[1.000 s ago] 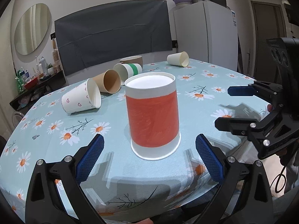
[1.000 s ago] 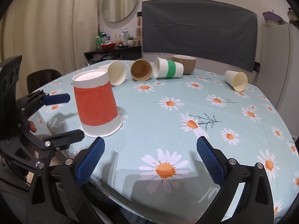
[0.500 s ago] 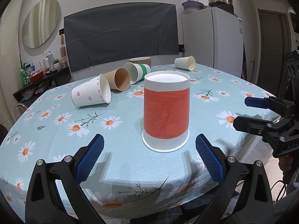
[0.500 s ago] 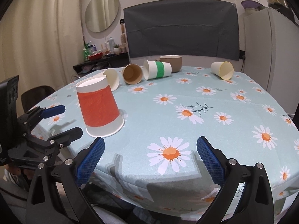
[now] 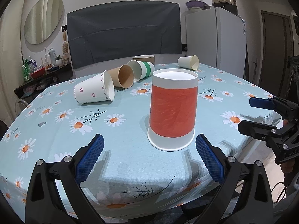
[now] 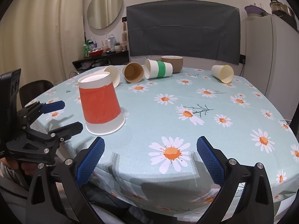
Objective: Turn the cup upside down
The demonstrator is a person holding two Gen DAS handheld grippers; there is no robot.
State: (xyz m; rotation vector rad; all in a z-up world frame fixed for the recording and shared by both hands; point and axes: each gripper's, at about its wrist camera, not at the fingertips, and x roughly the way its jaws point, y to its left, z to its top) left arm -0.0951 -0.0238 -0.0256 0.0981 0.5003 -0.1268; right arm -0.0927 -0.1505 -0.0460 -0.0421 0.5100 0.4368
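Orange cup upside down near worktop edge. Five other cups; hearts visible only from left view. Both grippers' fingers wide apart, empty.

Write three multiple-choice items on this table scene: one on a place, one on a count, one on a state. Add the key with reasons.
1. Where is the orange cup?
A. before the left gripper
B. on the fridge
C. inside the bowl

2. How many cups lie on their sides?
A. one
B. four
C. seven

3. How does the orange cup stand?
A. on its side
B. mouth up
C. mouth down

Key: A, it stands just ahead of the open fingers; B, hearts cup, brown cup, green-band cup, cream cup; C, its wide rim rests on the table.
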